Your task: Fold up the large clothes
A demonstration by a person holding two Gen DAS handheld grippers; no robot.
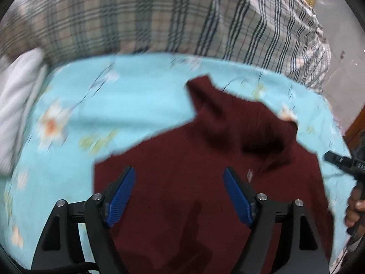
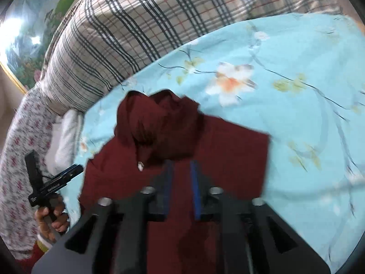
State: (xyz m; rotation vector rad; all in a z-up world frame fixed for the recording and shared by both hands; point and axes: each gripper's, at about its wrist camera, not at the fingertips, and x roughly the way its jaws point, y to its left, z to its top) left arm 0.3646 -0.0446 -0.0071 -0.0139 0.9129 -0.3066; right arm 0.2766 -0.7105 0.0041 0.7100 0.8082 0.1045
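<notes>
Maroon garment (image 1: 205, 182) lies on the light-blue floral bedsheet (image 1: 102, 105), partly folded: flat body near, a bunched lump of cloth, maybe sleeve or hood, piled at its far end (image 2: 159, 123). A small white tag (image 2: 140, 166) shows near the middle. A plaid pillow (image 1: 136, 18) sits along the far edge of the bed, with white cloth (image 1: 18, 100) at far left.

Left gripper (image 1: 179, 194) hangs above the near part of the garment, blue pads (image 1: 122, 196) spread wide, nothing between them, no cloth pinched. Right gripper (image 2: 181, 182) is also over the garment, jaws narrow with a visible gap and maroon showing through it; the pads do not look pressed on fabric, though blur makes this less sure. A hand (image 2: 51, 219) holds the left tool off the sheet's left side in the right view.

Judgement: both tools look free between grabs. The bunched far end probably needs flattening or tucking before the next fold.
</notes>
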